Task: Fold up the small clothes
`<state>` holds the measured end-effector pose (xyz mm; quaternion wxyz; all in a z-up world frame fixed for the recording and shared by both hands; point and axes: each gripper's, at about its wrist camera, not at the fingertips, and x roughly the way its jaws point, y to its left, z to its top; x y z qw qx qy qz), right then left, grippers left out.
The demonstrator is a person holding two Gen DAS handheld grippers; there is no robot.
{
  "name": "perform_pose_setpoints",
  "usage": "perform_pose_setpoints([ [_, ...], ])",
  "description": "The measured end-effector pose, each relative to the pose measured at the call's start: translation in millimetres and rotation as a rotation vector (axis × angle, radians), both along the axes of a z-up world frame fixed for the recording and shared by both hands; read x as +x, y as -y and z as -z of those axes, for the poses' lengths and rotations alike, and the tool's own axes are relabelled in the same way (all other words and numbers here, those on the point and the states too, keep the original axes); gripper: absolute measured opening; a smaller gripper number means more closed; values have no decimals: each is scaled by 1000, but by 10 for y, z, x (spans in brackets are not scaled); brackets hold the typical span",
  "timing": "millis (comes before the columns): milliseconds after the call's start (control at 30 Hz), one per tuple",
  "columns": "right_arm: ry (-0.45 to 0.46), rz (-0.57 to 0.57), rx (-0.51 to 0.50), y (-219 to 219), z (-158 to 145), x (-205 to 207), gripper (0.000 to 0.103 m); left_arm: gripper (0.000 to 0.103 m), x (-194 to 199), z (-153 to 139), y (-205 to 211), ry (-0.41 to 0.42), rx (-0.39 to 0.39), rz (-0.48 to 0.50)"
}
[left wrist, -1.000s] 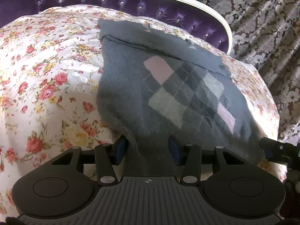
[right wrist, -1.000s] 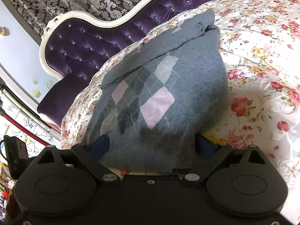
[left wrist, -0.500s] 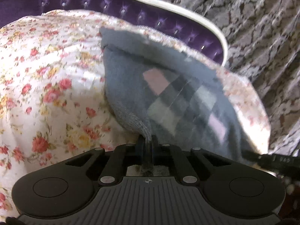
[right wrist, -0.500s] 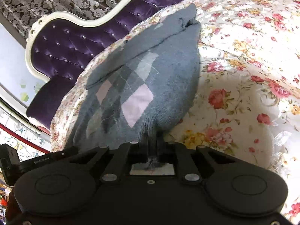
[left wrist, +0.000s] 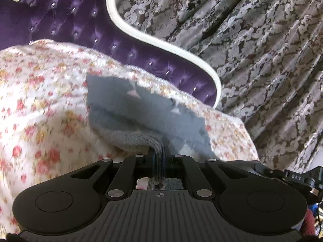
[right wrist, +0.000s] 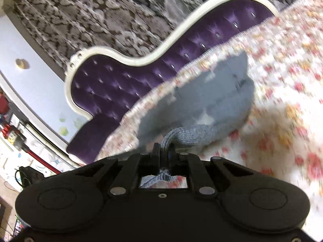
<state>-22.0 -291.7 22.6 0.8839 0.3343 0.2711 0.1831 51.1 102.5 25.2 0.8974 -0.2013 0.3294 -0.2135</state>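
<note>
A small grey knit sweater (left wrist: 141,115) with a pink and grey diamond pattern lies on the floral bedspread (left wrist: 40,104). My left gripper (left wrist: 158,153) is shut on its ribbed hem and lifts that edge off the bed. My right gripper (right wrist: 164,151) is shut on the hem too, in the right wrist view, where the sweater (right wrist: 212,100) rises toward me and its front pattern is mostly hidden. Both views are blurred by motion.
A purple tufted headboard (left wrist: 80,26) with a white frame runs behind the bed, also seen in the right wrist view (right wrist: 125,84). Patterned grey curtains (left wrist: 252,40) hang beyond it. The bed edge drops off at the right in the left wrist view.
Both grippers closed on the sweater's hem and have lifted it, carrying the near edge up and toward the far end so the sweater doubles over.
</note>
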Motion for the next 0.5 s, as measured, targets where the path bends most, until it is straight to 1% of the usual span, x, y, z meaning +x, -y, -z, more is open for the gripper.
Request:
perform_pose_setpoints([
  [233, 83, 21, 30, 109, -227, 437, 13, 6, 403, -246, 29, 67, -5, -7],
  [400, 131, 44, 46, 204, -329, 859, 13, 6, 880, -362, 54, 90, -14, -30],
  [500, 145, 61, 56, 276, -322, 1178, 13, 6, 1198, -359, 65, 94, -13, -50],
])
